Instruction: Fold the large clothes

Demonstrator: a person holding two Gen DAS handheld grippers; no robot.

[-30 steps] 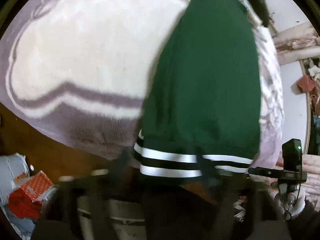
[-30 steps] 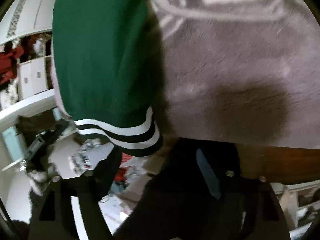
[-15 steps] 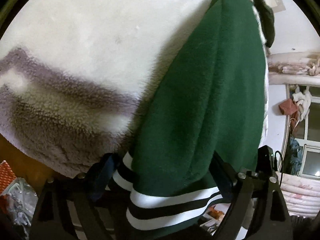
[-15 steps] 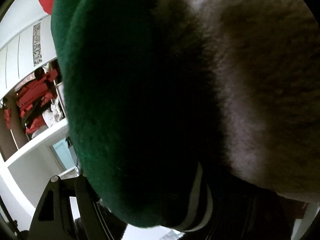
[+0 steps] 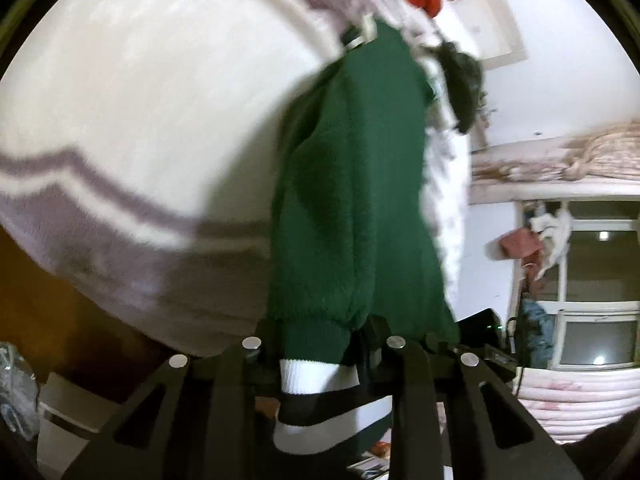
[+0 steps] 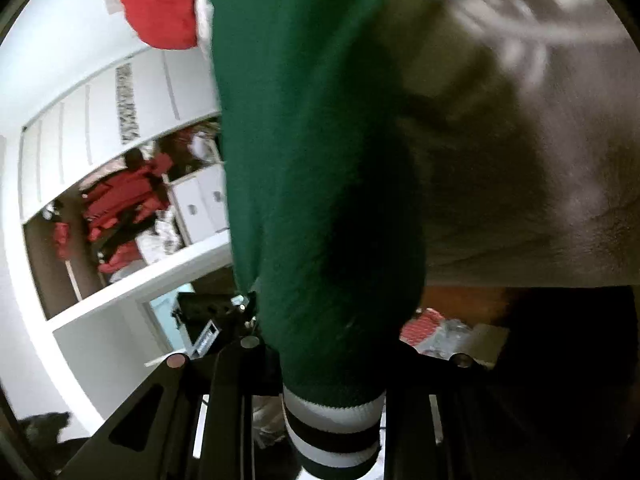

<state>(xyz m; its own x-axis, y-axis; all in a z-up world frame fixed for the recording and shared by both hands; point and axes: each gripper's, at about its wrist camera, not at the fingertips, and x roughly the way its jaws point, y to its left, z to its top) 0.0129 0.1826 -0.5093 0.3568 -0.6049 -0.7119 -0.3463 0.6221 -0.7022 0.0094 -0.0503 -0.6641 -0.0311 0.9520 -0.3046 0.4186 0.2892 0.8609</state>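
**Both grippers pinch the striped hem**

While its jaws are closing, the left gripper (image 5: 320, 364) clamps the black-and-white ribbed hem of the dark green fleece garment (image 5: 352, 208), which stretches away over a white-and-mauve plush blanket (image 5: 132, 120). Further right, the right gripper (image 6: 328, 376) (jaws likewise closing) pinches the same striped hem, bunched narrow between its fingers; a red cloth (image 6: 160, 4) lies beyond.

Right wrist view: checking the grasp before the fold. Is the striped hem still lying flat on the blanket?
No: the striped hem sits bunched between the right gripper fingers.
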